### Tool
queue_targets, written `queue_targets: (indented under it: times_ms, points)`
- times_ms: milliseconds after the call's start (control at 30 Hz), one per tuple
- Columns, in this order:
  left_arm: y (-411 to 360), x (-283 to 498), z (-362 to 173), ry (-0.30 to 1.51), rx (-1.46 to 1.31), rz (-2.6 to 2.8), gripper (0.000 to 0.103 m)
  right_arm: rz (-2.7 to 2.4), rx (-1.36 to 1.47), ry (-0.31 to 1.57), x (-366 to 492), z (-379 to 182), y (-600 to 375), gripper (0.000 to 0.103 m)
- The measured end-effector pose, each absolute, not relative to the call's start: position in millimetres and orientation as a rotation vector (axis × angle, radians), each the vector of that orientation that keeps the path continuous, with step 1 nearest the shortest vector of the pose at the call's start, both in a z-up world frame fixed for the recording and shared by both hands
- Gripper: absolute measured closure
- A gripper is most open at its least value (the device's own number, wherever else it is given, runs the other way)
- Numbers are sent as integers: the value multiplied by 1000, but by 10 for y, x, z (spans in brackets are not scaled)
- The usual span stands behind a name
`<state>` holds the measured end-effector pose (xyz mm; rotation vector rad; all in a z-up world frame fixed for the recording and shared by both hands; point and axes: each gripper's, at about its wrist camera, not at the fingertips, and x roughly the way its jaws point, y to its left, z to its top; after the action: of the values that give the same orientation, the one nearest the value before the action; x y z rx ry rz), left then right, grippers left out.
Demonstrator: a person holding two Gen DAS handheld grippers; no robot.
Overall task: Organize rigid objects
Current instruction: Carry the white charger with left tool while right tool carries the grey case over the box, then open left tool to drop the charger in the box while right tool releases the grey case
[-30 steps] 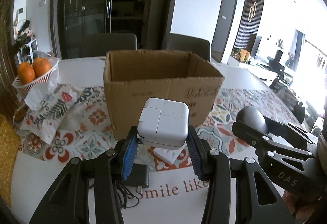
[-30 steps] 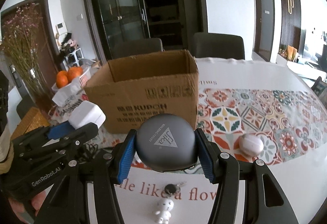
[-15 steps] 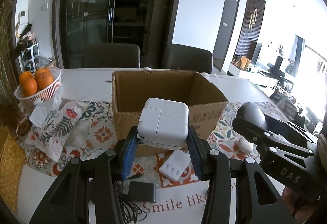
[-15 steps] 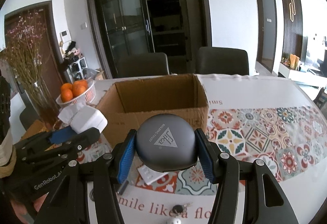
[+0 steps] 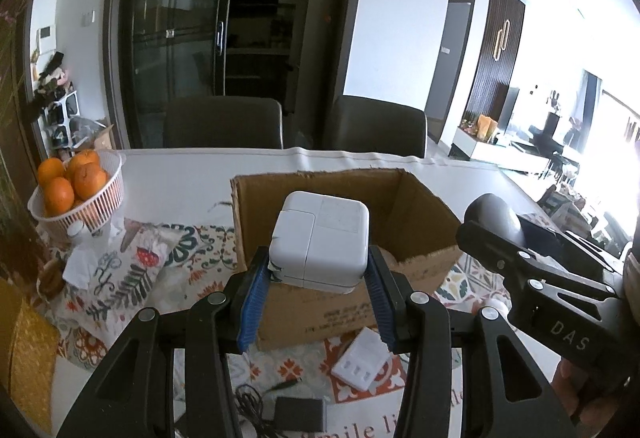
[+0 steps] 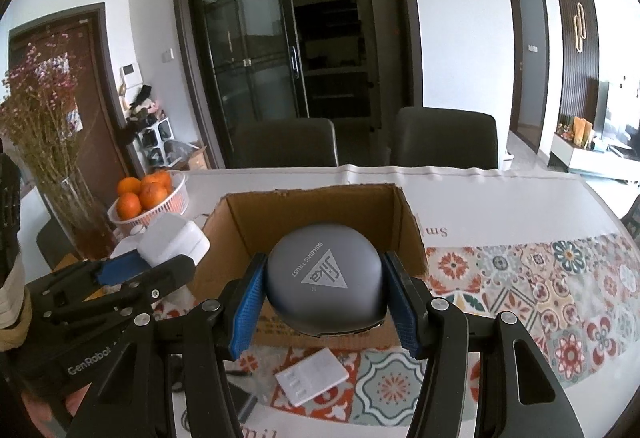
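Note:
My left gripper [image 5: 318,278] is shut on a white square power adapter [image 5: 320,238] and holds it in the air at the near rim of an open cardboard box [image 5: 420,206]. My right gripper [image 6: 326,298] is shut on a grey rounded case [image 6: 324,286] with a triangle logo, held above the near edge of the same box [image 6: 312,214]. The right gripper and its case also show in the left wrist view [image 5: 494,212]; the left gripper and adapter also show in the right wrist view [image 6: 172,244].
A white flat adapter [image 5: 362,358] lies on the patterned tablecloth before the box, also in the right view [image 6: 312,376]. A black adapter with cord [image 5: 298,414] lies nearer. A basket of oranges [image 5: 72,186], a glass vase [image 6: 86,214] and crumpled wrappers [image 5: 116,270] stand left. Two chairs stand behind.
Both grippers have risen and moved forward with their objects, so the box's open top now shows below and behind them.

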<state>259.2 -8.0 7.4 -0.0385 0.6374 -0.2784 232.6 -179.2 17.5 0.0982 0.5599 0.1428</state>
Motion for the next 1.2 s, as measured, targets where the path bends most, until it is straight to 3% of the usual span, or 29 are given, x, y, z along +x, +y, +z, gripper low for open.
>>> queue_targets:
  times_ms: [867, 967, 1200]
  points:
    - [-280, 3411, -128, 835, 12, -258, 57, 126, 134, 761, 3270, -83, -1949, 45]
    - [-297, 3400, -110, 828, 28, -247, 46, 109, 122, 749, 3269, -78, -1962, 41]
    - [-257, 3273, -80, 806, 28, -223, 45, 74, 108, 724, 3163, -4, -1952, 39]
